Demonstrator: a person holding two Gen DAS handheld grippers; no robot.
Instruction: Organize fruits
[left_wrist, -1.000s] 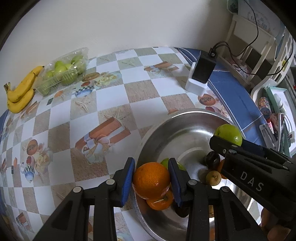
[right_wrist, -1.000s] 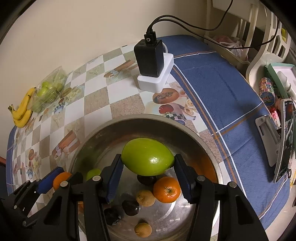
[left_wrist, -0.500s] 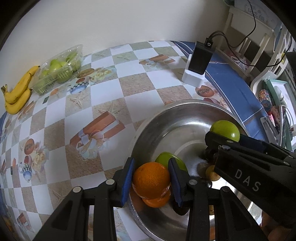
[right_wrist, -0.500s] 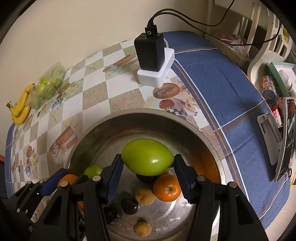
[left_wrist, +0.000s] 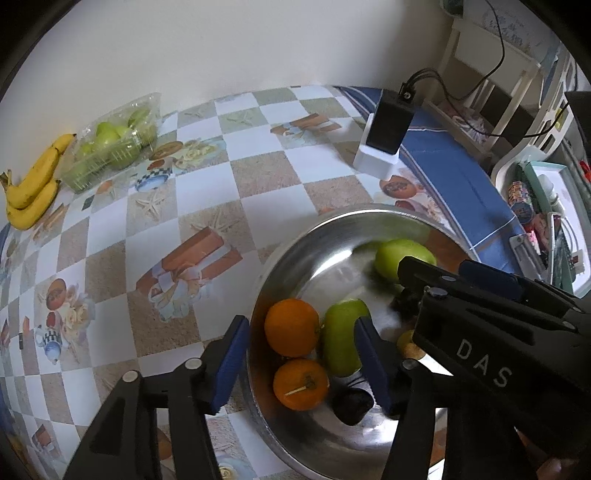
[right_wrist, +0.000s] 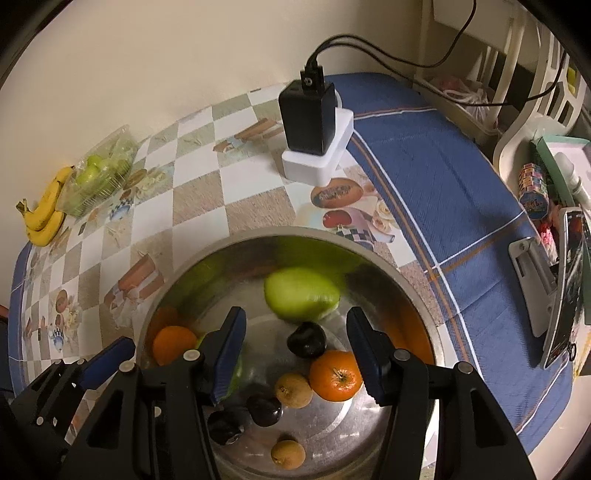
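Note:
A steel bowl (left_wrist: 295, 254) (right_wrist: 373, 258) holds several fruits. In the left wrist view, an orange (left_wrist: 291, 326) lies loose in the bowl beside a green fruit (left_wrist: 341, 338) and a second orange (left_wrist: 301, 384). My left gripper (left_wrist: 301, 363) is open and empty above them. In the right wrist view, a blurred green mango (right_wrist: 301, 293) lies in the bowl beyond my right gripper (right_wrist: 295, 349), which is open and empty. An orange (right_wrist: 335, 374), dark plums (right_wrist: 306, 339) and small brown fruits (right_wrist: 293, 389) lie below it.
Bananas (left_wrist: 31, 184) and a bag of green fruits (left_wrist: 110, 142) lie at the table's far left by the wall. A black charger on a white block (right_wrist: 310, 125) stands behind the bowl. A blue cloth (right_wrist: 443, 177) covers the right side, with clutter beyond.
Both grippers opened. The left let go of the orange, the right let go of the green mango; both fruits now lie in the bowl.

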